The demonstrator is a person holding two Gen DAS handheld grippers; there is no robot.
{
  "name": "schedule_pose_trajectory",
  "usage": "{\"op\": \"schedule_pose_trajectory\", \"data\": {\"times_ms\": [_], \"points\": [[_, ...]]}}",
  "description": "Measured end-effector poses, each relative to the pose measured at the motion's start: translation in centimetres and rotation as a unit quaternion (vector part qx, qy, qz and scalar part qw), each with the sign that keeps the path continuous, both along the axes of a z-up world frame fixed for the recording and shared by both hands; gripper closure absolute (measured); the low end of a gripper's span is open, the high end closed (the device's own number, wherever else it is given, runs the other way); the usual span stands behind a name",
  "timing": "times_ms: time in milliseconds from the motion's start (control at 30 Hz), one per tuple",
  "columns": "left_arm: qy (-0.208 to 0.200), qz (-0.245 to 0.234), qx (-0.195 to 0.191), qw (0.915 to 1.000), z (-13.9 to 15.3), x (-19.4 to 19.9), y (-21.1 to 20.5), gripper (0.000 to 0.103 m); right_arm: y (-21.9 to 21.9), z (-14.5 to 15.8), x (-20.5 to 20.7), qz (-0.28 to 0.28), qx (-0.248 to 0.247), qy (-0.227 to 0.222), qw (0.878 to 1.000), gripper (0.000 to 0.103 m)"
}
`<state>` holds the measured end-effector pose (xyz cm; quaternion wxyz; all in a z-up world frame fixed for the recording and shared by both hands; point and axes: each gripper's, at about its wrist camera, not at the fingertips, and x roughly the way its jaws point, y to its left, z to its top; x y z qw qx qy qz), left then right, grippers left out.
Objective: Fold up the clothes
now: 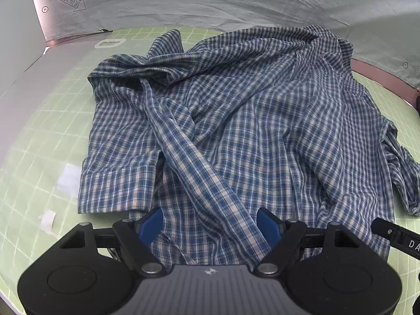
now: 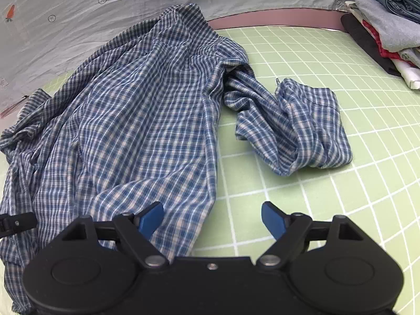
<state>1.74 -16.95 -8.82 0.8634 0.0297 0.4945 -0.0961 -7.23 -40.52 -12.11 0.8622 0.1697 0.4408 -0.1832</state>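
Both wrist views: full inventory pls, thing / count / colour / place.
shirt: 1, blue and white check, crumpled and unfolded on the mat, one sleeve bunched out to its right in the right view
mat: 1, light green with white grid, under the shirt
sheet: 1, pale grey with carrot and arrow prints, behind the mat
clothes stack: 1 pile, grey, denim blue, red, black and white, far right corner of the mat
white tape bits: 2, on the mat left of the shirt
left gripper: 1, black with blue pads, open, over the shirt's near edge
right gripper: 1, black with blue pads, open, over the shirt's near right edge and bare mat
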Motion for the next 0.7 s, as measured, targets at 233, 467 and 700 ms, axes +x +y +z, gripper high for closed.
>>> {"op": "schedule_pose_trajectory", "data": {"times_ms": [233, 467, 700], "points": [[0.012, -0.007, -0.017, 0.9998, -0.3, -1.1, 1.6, 0.052, 2.2, -0.5, -1.3, 0.017, 0.038, 0.009, 0.999, 0.036], [0.035, 0.018, -0.066, 0.9970, -1.1, -2.1, 4.4, 0.094, 3.2, -0.5, -2.0, 0.043, 0.037, 0.011, 0.998, 0.080], [0.041, 0.044, -0.109, 0.9923, -0.7, -3.7, 7.3, 0.101, 1.3, -0.1, -3.1, 0.032, 0.015, -0.002, 0.999, 0.103]]}}
